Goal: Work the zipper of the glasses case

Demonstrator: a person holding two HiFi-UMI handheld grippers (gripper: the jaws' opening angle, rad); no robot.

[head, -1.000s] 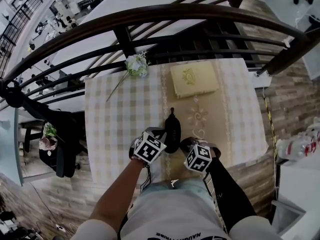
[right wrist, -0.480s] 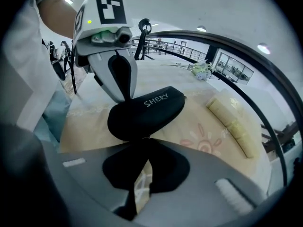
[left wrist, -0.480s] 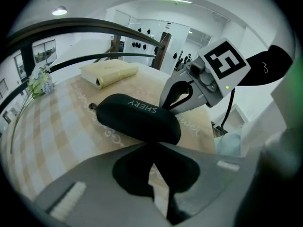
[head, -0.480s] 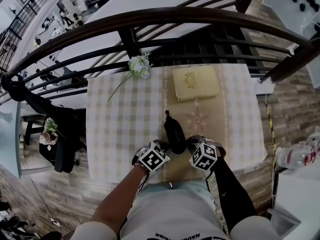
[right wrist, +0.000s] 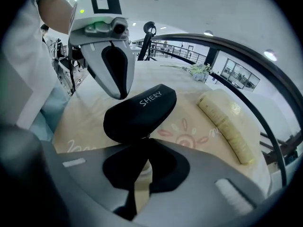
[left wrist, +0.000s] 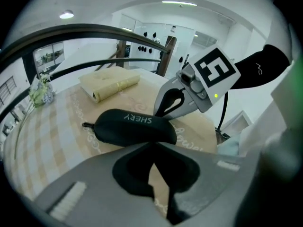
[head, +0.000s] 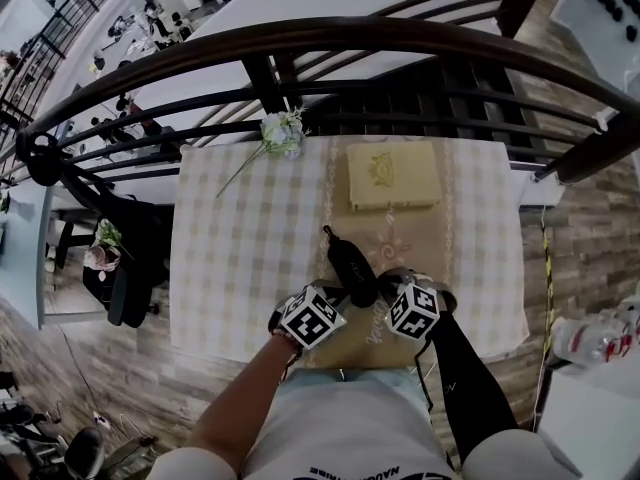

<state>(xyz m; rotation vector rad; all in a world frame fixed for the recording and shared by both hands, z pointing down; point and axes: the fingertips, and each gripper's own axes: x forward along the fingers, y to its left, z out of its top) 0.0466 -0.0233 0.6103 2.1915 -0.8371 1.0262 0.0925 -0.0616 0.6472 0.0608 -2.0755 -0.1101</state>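
The black glasses case [head: 350, 261] lies on the beige runner, its far end with a small loop [left wrist: 85, 125] angled to the left. My left gripper [head: 338, 294] is at the left of the case's near end and my right gripper [head: 384, 285] at the right. In the left gripper view the jaws [left wrist: 152, 147] are closed tip to tip against the case's [left wrist: 133, 126] near edge. The right gripper's jaws [right wrist: 147, 140] are likewise closed just under the case's [right wrist: 140, 111] end. I cannot tell whether either pinches the zipper or fabric. No zipper pull is visible.
A checked cloth covers the small table [head: 230, 258]. A folded yellow cloth [head: 391, 175] lies at the far end of the runner, and a flower sprig [head: 279, 134] at the back left. A dark curved railing [head: 330, 38] runs behind the table. The front edge [head: 340, 356] is near my body.
The case's far end has swung to the left, so it now lies at a slant. Both grippers stayed at its near end and shifted slightly with it.
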